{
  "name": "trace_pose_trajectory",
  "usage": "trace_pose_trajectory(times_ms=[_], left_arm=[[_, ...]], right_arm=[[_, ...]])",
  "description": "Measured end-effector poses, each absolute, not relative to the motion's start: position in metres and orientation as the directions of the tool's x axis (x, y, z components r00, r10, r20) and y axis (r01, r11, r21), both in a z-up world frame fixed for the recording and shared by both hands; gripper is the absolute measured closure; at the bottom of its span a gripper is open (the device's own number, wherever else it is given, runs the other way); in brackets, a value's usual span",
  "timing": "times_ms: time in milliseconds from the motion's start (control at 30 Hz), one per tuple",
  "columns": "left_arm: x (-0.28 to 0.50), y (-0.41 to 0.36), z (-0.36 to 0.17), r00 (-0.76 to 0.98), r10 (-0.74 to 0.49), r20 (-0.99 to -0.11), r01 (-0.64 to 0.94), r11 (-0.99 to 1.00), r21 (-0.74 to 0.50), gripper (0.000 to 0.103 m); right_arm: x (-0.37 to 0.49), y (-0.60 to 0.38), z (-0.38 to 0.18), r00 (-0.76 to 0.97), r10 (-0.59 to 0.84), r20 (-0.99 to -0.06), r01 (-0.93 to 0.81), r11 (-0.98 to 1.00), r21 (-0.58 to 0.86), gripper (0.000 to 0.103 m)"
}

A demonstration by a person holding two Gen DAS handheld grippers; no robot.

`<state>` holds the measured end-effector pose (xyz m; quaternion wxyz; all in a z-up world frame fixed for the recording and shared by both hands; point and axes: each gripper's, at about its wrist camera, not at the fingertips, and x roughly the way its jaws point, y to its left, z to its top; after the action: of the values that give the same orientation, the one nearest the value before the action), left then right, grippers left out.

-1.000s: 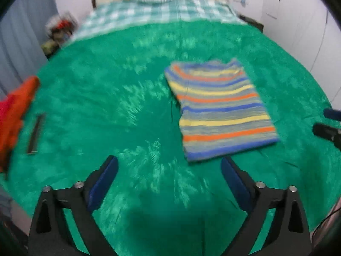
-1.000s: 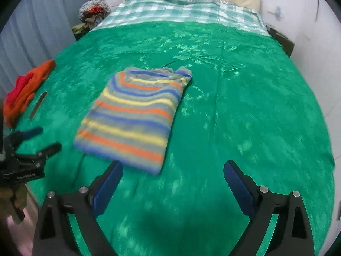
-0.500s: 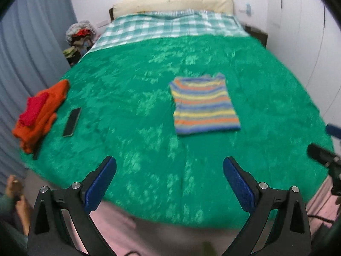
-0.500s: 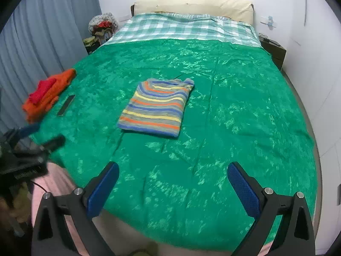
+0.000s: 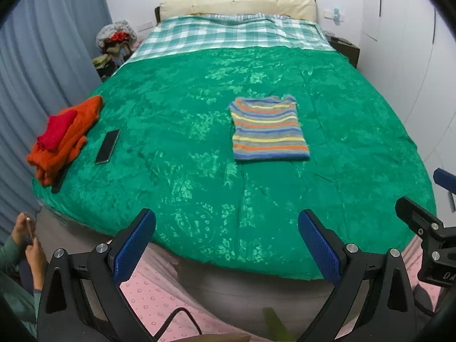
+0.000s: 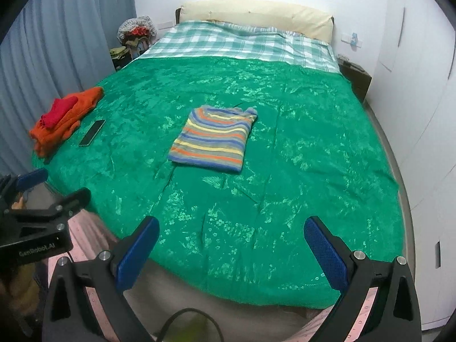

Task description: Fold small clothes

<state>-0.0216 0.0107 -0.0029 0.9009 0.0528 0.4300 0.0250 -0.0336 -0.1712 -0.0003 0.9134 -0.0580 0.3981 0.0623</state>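
Both grippers, left (image 5: 226,245) and right (image 6: 231,252), hang with jaws apart, empty, off the bed's near edge; the folded striped sweater (image 5: 268,129) lies mid-bed, well apart; only the left view catches a seated person's hands (image 5: 27,239), body cut off.

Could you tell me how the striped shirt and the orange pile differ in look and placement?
The striped shirt is multicoloured and folded into one flat rectangle; the orange pile is plain orange with a red piece on top and lumpier. The shirt lies mid-bed, the pile at the left edge beside a phone. Both rest on the green bedspread, untouched by either gripper.
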Motion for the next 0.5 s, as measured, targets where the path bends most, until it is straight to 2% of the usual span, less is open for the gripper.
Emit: trace_pose_trajectory(times_ms=[500], left_arm=[[-0.0126,0.0108,-0.0051,0.622,0.109,-0.775,-0.034,0.993,0.113,0.002]], right_arm=[[-0.0322,-0.1806,0.0080,0.699,-0.026,-0.715,-0.087,0.989,-0.121,0.003]])
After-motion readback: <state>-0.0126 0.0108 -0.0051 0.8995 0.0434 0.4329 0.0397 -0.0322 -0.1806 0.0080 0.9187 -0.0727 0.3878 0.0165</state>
